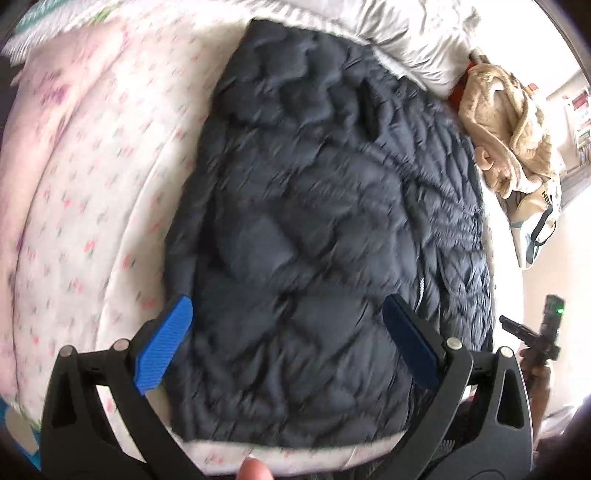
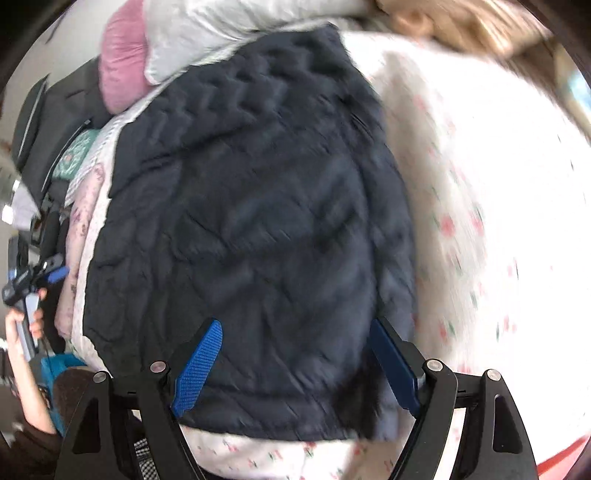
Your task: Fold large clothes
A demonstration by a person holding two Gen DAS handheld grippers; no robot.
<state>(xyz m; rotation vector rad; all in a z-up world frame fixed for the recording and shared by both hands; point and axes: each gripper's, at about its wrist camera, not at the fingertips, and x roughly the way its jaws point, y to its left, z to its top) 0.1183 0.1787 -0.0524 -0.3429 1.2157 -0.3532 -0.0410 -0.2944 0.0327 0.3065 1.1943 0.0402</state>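
Here, both tongs gape wide and hold nothing — left tongs point(image 1: 286, 343); right tongs point(image 2: 295, 363); the dark quilted jacket point(image 1: 325, 221) lies ahead of them on the floral bed point(image 1: 92, 206).

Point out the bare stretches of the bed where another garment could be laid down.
Open floral bedspread lies between the dark quilted jacket and the bed's far left edge, and again on the jacket's other side in the right wrist view. A thin strip runs along its near hem. Crowded: the grey pillow and tan blanket beyond the jacket.
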